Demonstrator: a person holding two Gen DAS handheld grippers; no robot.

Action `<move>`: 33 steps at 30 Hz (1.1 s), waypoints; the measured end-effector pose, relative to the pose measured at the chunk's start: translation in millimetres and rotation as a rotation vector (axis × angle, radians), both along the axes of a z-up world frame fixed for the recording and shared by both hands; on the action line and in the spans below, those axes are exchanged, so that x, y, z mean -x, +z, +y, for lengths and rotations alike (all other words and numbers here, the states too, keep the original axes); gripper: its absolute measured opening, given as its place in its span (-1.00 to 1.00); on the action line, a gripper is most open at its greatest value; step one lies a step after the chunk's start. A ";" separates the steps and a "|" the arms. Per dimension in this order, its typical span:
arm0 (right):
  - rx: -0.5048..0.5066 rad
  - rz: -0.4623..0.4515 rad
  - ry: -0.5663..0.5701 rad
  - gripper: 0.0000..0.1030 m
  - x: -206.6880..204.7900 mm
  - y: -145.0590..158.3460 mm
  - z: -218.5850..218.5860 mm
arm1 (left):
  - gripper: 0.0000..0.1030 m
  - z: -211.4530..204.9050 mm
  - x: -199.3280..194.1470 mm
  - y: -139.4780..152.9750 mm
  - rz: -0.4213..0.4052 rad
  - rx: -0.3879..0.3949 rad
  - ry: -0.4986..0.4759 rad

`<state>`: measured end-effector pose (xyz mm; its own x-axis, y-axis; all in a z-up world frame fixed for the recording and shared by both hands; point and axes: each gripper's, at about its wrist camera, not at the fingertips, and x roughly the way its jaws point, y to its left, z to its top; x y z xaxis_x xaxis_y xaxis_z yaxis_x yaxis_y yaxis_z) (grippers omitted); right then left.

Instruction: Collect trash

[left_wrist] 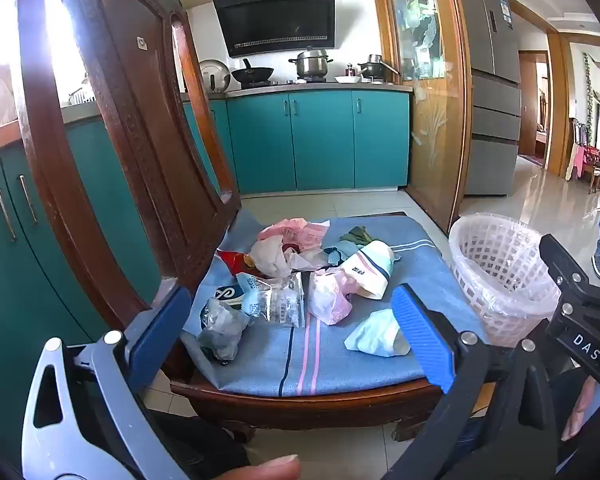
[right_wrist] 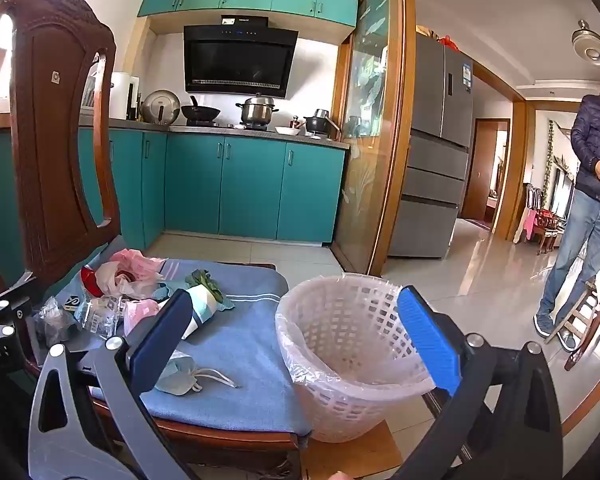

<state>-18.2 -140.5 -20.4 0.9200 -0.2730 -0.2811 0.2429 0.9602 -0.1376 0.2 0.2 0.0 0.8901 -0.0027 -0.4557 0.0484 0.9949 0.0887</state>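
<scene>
Closest to the lens in the left wrist view is a fingertip (left_wrist: 278,465) creeping in at the bottom edge, then the left gripper (left_wrist: 288,334) with its blue pads spread about as wide as they go and nothing between them. It's hanging over the front of the wooden chair (left_wrist: 140,128), and the trash is all piled on the blue seat cover (left_wrist: 300,364): a crumpled grey wrapper (left_wrist: 222,330) nearest on the left, a clear printed packet (left_wrist: 278,300) and a pink bag (left_wrist: 332,294) in the middle, a pale blue mask (left_wrist: 374,334) just beside the right pad, more pink and white stuff heaped toward the backrest. If I were doing this I'd start with the loose front pieces, come down on one item only, and pinch the bulky middle so thin film doesn't slip out. In the right wrist view, the right gripper (right_wrist: 300,340) is also wide open and holding nothing, and the lined white basket (right_wrist: 340,344) sits on the floor right against the chair's edge, its mouth framed between the pads. The mask shows its ear loops (right_wrist: 216,378) here, so watch they don't snag. Short carry, so just drop things over the rim. A person in a dark jacket (right_wrist: 592,152) stands well off to the right.
</scene>
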 end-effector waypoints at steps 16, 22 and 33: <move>0.017 -0.003 0.004 0.94 3.7 0.0 5.1 | 0.95 -2.4 0.0 -0.2 0.003 0.001 0.003; 0.021 0.002 0.007 0.94 0.7 -0.9 11.1 | 0.95 -0.7 1.5 -4.7 0.005 0.001 0.004; 0.011 0.008 0.021 0.94 -1.8 0.9 10.3 | 0.95 1.7 -1.4 -6.5 0.013 0.000 0.005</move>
<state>-16.3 -130.2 -19.5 0.9232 -0.2573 -0.2854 0.2220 0.9634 -0.1503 1.5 1.9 -6.5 0.8840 0.0014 -0.4674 0.0450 0.9951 0.0881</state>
